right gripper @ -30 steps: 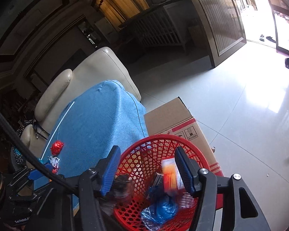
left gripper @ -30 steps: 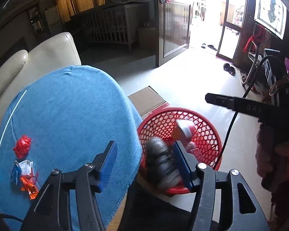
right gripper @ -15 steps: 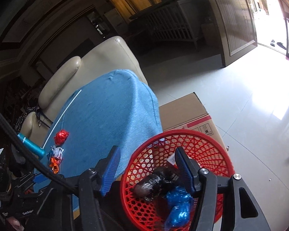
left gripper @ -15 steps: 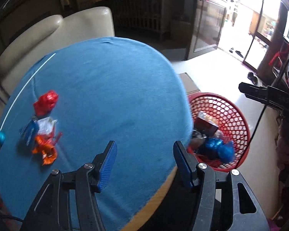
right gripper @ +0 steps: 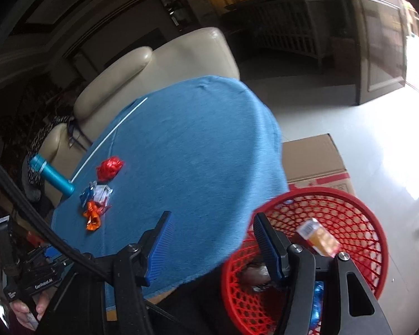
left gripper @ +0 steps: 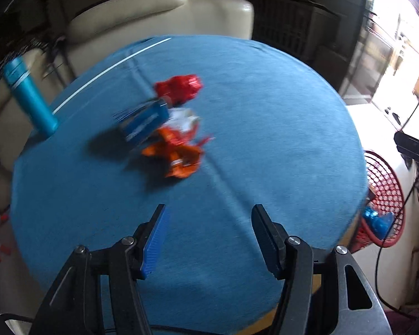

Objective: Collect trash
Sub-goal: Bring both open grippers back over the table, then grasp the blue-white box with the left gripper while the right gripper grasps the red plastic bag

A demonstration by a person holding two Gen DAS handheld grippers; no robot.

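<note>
Several wrappers lie together on the blue tablecloth (left gripper: 265,139): a red foil wrapper (left gripper: 180,87), a blue packet (left gripper: 145,121), a white wrapper (left gripper: 184,117) and an orange wrapper (left gripper: 178,155). My left gripper (left gripper: 208,237) is open and empty, above the cloth in front of them. My right gripper (right gripper: 212,241) is open and empty over the table edge beside the red basket (right gripper: 357,212). The basket holds an orange box (right gripper: 319,237) and blue trash (right gripper: 317,304). The wrappers also show in the right wrist view (right gripper: 97,192).
A blue bottle (left gripper: 28,95) stands at the table's far left edge. A cream sofa (left gripper: 153,14) is behind the table. A cardboard box (right gripper: 312,156) sits on the floor beside the basket. The basket also shows at the left wrist view's right edge (left gripper: 388,192).
My left gripper swung from over the basket back over the table toward the wrappers, after dropping a dark piece of trash into the basket. My right gripper shifted left toward the table.
</note>
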